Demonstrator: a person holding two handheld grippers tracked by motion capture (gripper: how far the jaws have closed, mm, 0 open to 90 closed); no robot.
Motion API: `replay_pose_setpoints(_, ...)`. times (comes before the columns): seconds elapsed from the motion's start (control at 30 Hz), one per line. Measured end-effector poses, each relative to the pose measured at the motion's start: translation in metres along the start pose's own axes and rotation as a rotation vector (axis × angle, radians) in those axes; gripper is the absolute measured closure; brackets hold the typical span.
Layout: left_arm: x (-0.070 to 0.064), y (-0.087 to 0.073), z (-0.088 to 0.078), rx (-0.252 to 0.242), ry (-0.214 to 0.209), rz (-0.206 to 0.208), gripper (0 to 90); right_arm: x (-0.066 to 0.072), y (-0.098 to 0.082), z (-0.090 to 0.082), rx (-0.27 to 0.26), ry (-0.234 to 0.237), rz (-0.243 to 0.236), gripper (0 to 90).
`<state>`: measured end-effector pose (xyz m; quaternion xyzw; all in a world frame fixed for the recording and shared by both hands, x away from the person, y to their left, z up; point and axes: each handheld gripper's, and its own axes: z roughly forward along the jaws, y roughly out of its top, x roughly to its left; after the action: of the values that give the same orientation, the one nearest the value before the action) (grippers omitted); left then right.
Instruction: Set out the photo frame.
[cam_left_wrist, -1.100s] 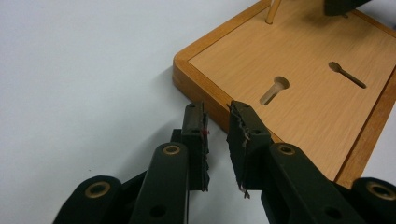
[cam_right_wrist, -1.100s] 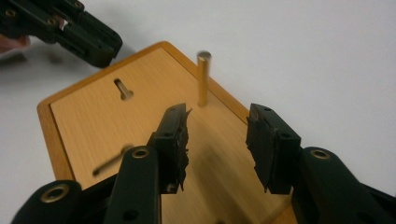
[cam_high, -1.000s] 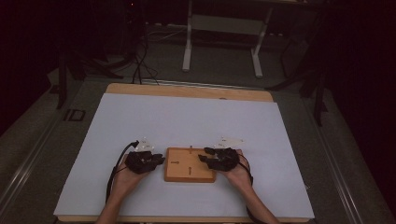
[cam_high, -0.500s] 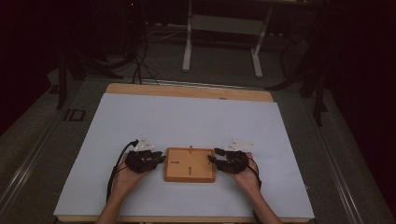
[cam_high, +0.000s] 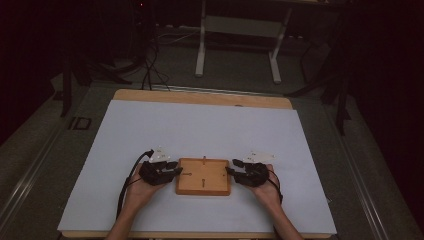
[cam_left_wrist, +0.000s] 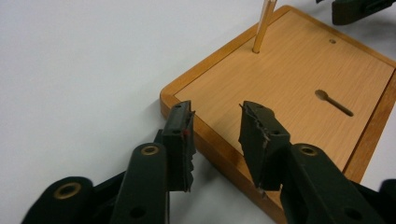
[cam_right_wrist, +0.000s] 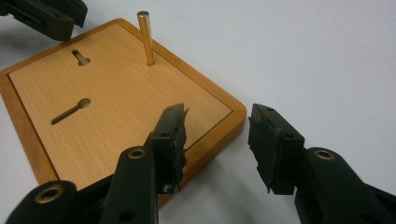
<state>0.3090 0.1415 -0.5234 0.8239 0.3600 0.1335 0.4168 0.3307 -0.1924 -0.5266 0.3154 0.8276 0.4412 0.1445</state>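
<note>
A wooden board (cam_high: 203, 176) lies flat on a white table (cam_high: 200, 130), low and centre in the high view, close to the near edge where a person's forearms enter from the bottom of the frame. The board is rectangular with a raised rim. A thin brass-coloured peg (cam_right_wrist: 146, 37) stands upright near its far edge, and two keyhole-shaped slots (cam_right_wrist: 71, 111) are cut into its face.

The left tongs (cam_high: 176, 168) sit at the board's left edge, and the right tongs (cam_high: 230, 171) sit at its right edge, facing each other across it. This mirrored placement suggests the person is bracing or squaring the board from both sides, or has just let go after setting it down.

In the left gripper view, the left tongs (cam_left_wrist: 215, 128) straddle the near corner of the board: one jaw hangs outside the rim over the table, the other over the wooden face. Their jaws have just been opening, and the pads are not pressing on the wood, so they are released. In the right gripper view, the right tongs (cam_right_wrist: 217, 130) likewise stand apart around a corner, one jaw above the board's face, the other off it over the table, gripping nothing.

The board rests on the table by its own weight.
</note>
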Motion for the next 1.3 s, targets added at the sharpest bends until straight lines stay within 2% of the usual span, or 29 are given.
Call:
replay_pose_setpoints(0.1, 0.000, 0.002, 0.000, -0.018, -0.008, -0.016, 62.8, 0.000, 0.000, 0.000, 0.003, 0.002, 0.003, 55.3)
replay_pose_setpoints(0.43, -0.003, 0.012, 0.006, -0.017, -0.023, 0.000, 62.1, -0.003, -0.003, -0.006, -0.004, 0.003, 0.044, 57.1)
replay_pose_setpoints(0.83, -0.012, 0.028, 0.022, -0.022, -0.059, 0.033, 62.5, -0.001, -0.004, -0.008, -0.003, -0.008, 0.032, 57.0)
replay_pose_setpoints(1.03, -0.019, 0.038, 0.033, -0.018, -0.070, 0.060, 67.4, 0.002, -0.007, -0.008, 0.003, -0.005, 0.024, 56.8)
replay_pose_setpoints(1.3, -0.022, 0.050, 0.049, -0.013, -0.086, 0.061, 73.5, 0.002, -0.007, -0.010, -0.004, -0.002, 0.022, 56.5)
